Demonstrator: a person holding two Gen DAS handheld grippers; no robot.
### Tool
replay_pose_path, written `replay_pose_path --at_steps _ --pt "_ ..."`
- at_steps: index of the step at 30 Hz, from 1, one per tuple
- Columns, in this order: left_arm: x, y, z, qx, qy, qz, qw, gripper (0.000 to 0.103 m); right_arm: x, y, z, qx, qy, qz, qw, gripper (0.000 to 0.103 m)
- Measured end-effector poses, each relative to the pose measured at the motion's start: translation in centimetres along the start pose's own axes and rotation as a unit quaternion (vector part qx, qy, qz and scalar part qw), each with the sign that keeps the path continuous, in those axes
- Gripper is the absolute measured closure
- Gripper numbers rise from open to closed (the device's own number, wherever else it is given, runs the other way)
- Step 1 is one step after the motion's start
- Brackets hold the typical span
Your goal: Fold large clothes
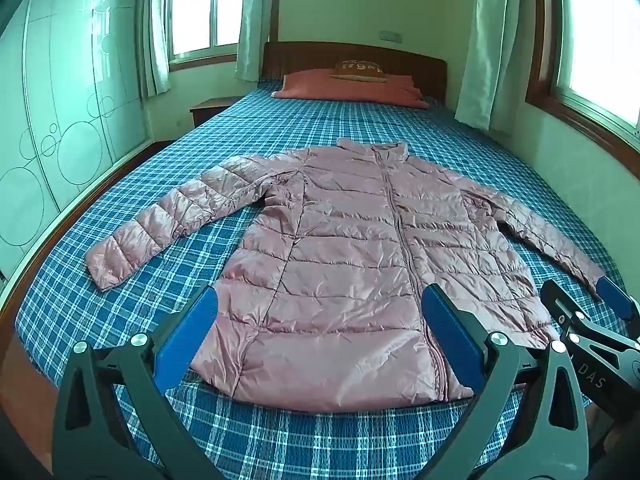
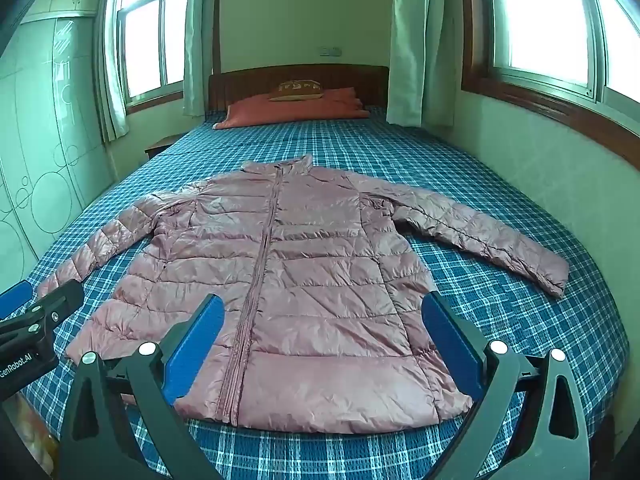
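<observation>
**Pink Puffer Jacket Laid Flat on Plaid Bed, Both Grippers Held Wide**

A frosted wardrobe (image 1: 60,120) with circle patterns lines the left wall, beside a curtained window (image 1: 200,8) and a small wooden nightstand (image 1: 212,108). At the far end of the bed (image 1: 360,120) a red pillow (image 1: 348,88) lies against the dark wooden headboard (image 1: 424,68), with a small brown cushion (image 1: 358,70) on top of it. A second window (image 2: 560,24) with a wooden sill fills the right wall. Nothing lies on the jacket or between it and the grippers.

The left wrist view shows the whole left sleeve (image 1: 160,224) stretched out on the blue plaid cover, while the right cuff is partly hidden behind the right gripper (image 1: 588,312). The right wrist view shows the whole right sleeve (image 2: 492,236), while the left cuff is partly hidden behind the left gripper (image 2: 40,296).

The pink quilted jacket (image 1: 352,264) lies front up near the foot of the bed, zipped closed, collar toward the pillow, hem nearest the cameras, sleeves angled outward. Its shiny fabric is creased but spread flat.

The left gripper (image 1: 320,328) hangs just above the hem with its blue-padded jaws spread wide, holding nothing. The right gripper (image 2: 324,332) is likewise wide apart and empty
</observation>
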State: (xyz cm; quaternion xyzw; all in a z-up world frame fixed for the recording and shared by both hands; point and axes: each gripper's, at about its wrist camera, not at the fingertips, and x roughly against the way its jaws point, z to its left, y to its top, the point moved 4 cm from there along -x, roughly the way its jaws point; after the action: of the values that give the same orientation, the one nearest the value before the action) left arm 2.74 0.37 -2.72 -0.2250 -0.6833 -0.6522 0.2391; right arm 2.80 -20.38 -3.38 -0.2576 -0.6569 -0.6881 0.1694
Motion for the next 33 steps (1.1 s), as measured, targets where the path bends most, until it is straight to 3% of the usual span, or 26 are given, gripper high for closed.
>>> replay_pose_path --at_steps 33 --pt "-0.58 -0.88 0.59 0.009 0.004 0.008 0.9999 0.002 -0.29 -0.12 -0.08 0.004 0.006 0.008 1.0 0.005"
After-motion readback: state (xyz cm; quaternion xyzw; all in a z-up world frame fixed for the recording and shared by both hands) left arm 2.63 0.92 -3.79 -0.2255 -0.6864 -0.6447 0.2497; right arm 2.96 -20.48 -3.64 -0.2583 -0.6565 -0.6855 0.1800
